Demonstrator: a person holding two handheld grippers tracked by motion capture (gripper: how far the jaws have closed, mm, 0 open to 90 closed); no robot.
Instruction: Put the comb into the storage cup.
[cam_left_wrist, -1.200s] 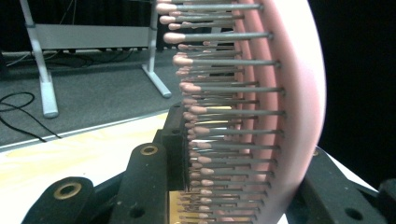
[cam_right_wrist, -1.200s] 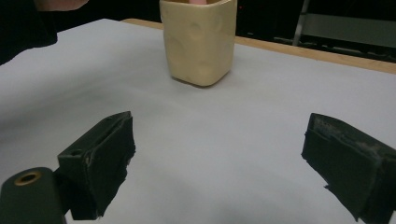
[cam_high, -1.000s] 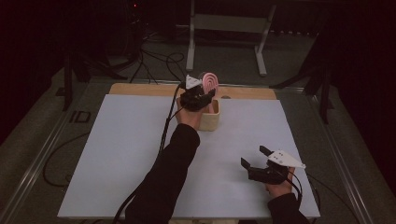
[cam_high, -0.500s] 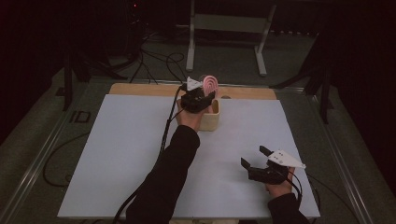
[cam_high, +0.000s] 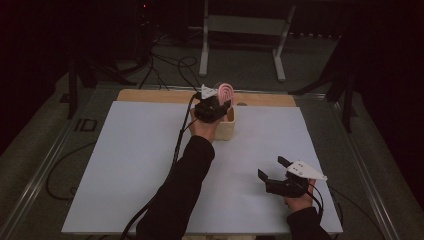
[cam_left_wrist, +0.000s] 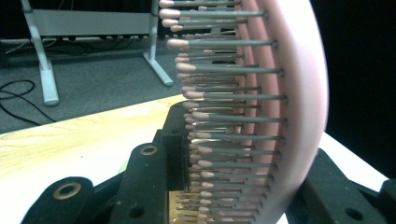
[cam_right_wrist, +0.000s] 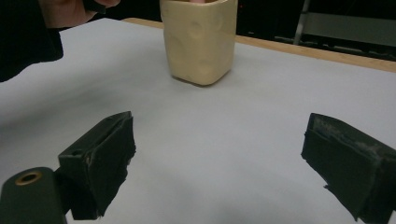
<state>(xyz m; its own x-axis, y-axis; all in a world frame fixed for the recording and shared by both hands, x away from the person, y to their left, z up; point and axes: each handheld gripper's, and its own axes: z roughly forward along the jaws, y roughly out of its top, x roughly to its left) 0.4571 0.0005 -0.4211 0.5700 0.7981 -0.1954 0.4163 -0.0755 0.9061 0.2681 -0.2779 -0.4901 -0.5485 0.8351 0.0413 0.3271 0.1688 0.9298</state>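
The pink oval plastic hairbrush (cam_left_wrist: 289, 107), w/ thin grey pins tipped by small pink beads, stands on edge between the black jaws of the left gripper (cam_high: 212, 107), which is clamped on it, just above the cream squarish cup w/ dimpled walls (cam_right_wrist: 200, 39). The right gripper (cam_high: 280, 176) hovers near the front of the smooth white table (cam_high: 125, 165), jaws wide apart, nothing in them.

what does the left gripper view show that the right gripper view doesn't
Left gripper view: the pink hairbrush up close, its bristles sideways, clamped in the left hand-held gripper, with a metal stand on the floor behind.

Right gripper view: the cream cup standing upright, and the right hand-held gripper with its jaws wide apart and nothing between them.

Both: the white tabletop and its wooden edge.
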